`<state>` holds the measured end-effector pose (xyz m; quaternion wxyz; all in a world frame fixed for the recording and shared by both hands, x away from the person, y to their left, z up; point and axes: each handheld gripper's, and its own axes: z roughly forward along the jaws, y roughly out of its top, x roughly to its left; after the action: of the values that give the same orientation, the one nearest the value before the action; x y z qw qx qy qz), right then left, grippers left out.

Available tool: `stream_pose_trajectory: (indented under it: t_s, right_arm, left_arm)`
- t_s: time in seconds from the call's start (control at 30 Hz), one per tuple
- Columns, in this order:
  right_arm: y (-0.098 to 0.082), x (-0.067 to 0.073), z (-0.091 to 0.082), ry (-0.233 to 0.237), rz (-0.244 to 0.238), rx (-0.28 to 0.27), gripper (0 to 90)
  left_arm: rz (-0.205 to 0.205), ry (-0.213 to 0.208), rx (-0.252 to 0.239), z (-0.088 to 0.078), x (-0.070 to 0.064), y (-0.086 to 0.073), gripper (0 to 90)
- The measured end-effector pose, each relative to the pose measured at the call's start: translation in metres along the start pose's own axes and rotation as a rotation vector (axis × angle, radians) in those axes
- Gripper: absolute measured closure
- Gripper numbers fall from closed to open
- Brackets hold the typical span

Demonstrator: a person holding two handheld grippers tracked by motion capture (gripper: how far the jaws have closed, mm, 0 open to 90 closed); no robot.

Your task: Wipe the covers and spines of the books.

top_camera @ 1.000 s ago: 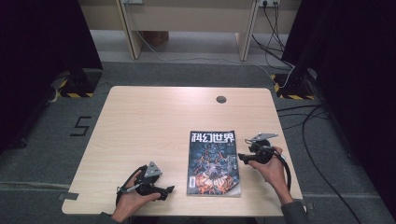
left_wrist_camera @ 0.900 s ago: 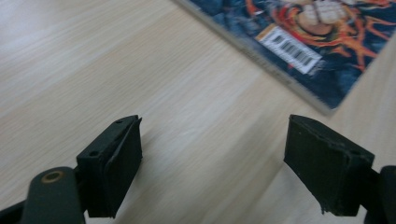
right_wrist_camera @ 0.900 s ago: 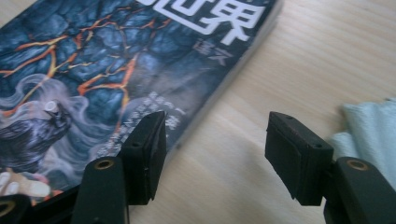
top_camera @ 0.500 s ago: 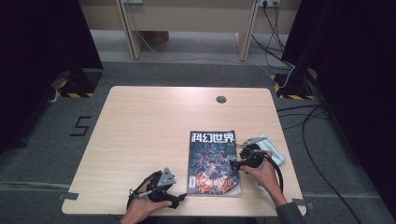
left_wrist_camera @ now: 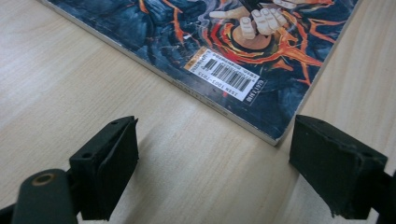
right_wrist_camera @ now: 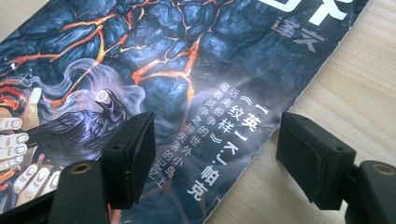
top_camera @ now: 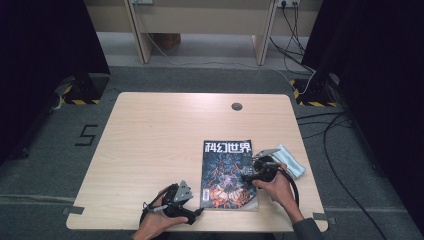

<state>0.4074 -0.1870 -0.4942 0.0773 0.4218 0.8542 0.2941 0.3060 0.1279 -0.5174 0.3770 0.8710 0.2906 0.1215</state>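
Note:
A magazine (top_camera: 229, 175) with a dark blue and orange cover lies flat at the table's near right. My left gripper (top_camera: 198, 213) is low on the table at its near left corner. In the left gripper view the left gripper (left_wrist_camera: 215, 140) stands open, with the barcode corner of the magazine (left_wrist_camera: 233, 42) just ahead of the gap. My right gripper (top_camera: 245, 175) reaches over the magazine's right edge. Its jaws have just been opening; the right gripper (right_wrist_camera: 217, 135) is open, one jaw over the cover (right_wrist_camera: 163, 56), the other over bare wood, pressing on nothing.
A pale folded cloth or packet (top_camera: 291, 161) lies right of the magazine, behind the right hand. The wooden table (top_camera: 160, 135) has a round cable hole (top_camera: 237, 106) near its far edge. Cables run over the floor to the right.
The left gripper has slid right to the magazine's near left corner. The right gripper has moved left and down, from beside the magazine to over its right edge.

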Motion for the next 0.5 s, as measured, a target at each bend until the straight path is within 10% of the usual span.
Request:
stream_pose_trajectory:
  t_s: [0.3,0.5]
  right_arm:
    - [0.000,0.011,0.001,-0.002,-0.005,0.019,23.9]
    - [0.000,0.019,0.001,0.016,-0.038,0.039,21.5]
  left_arm:
    - [-0.066,0.034,0.036,-0.006,0.014,-0.003,11.4]
    - [-0.143,0.131,0.051,-0.016,0.032,-0.010,14.2]
